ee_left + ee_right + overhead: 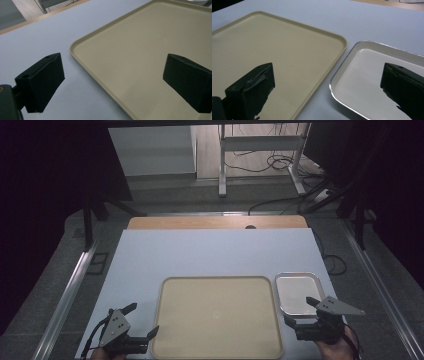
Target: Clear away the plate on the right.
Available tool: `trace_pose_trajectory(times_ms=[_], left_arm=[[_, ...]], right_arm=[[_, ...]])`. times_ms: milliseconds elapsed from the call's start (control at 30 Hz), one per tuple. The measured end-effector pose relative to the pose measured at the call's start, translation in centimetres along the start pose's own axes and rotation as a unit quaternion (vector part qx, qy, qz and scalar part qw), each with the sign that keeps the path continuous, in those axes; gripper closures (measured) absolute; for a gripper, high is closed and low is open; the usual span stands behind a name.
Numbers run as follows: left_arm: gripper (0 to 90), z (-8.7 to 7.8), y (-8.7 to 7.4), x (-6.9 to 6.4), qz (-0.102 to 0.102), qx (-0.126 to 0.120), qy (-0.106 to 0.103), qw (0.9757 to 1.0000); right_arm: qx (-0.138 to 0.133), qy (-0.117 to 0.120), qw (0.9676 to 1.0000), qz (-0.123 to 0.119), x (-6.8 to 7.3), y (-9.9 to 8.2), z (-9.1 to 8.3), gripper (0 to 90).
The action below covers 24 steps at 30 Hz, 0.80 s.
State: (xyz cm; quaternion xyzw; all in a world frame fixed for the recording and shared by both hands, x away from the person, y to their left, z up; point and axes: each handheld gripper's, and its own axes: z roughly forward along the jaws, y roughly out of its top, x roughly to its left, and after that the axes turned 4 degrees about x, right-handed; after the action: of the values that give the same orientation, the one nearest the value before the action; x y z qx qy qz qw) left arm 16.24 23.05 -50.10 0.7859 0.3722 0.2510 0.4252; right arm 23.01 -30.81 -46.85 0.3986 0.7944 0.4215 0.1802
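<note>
Left claw (142, 321): seen at the lower left of the high view, jaws spread wide, nothing between them. In the left gripper view (112, 82) one jaw hangs over the bare table surface, the other over the beige tray, with the tray's rounded corner and rim lying in the gap.

Right claw (301, 311): seen at the lower right of the high view, jaws likewise spread, gripping nothing. In the right gripper view (328, 90) one jaw stands over the beige tray and the other over the metal tray.

Containers, counted: two. One beige tray (163, 320), large, rectangular with rounded corners, low raised rim, sitting in the lower centre of the high view. Its floor is bare. One metal tray (277, 292), much smaller, shiny rim, pale floor, placed just beside the beige tray at its upper right corner in the high view. It also holds nothing. In the right gripper view a narrow strip of table separates the beige tray (342, 47) from the metal tray (337, 77); they are not touching.

Claws, counted: two, one at each lower corner of the high view.

Edges and room: the table (215, 255) has a pale cover, with a strip of wood visible at its far edge, upper centre. The whole upper half of the cover is open surface. A strip of open table also lies left of the beige tray, under the left claw.
</note>
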Motion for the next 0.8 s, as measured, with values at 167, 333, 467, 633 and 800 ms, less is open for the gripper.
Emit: trace_pose_trajectory(times_ms=[167,333,467,633,800], left_arm=[[3.0,0.0,0.0,0.0,-0.002,-0.001,0.000,1.0000],[3.0,0.0,0.0,0.0,-0.002,-0.001,0.000,1.0000],[3.0,0.0,0.0,0.0,-0.001,0.000,0.001,1.0000],[3.0,0.1,0.0,0.0,0.001,0.002,0.002,1.0000],[3.0,0.1,0.1,-0.1,0.002,0.003,0.003,1.0000]], right_arm=[[-0.004,-0.005,1.0000,0.005,-0.6,0.0,0.1,0.0],[-0.005,-0.019,0.9997,0.013,-1.4,0.2,0.4,0.0],[-0.001,-0.026,0.9996,0.011,-1.7,0.3,0.7,0.0],[0.005,-0.033,0.9993,0.015,-2.1,0.5,1.2,0.2],[0.007,-0.040,0.9990,0.018,-2.3,0.6,1.4,0.8]])
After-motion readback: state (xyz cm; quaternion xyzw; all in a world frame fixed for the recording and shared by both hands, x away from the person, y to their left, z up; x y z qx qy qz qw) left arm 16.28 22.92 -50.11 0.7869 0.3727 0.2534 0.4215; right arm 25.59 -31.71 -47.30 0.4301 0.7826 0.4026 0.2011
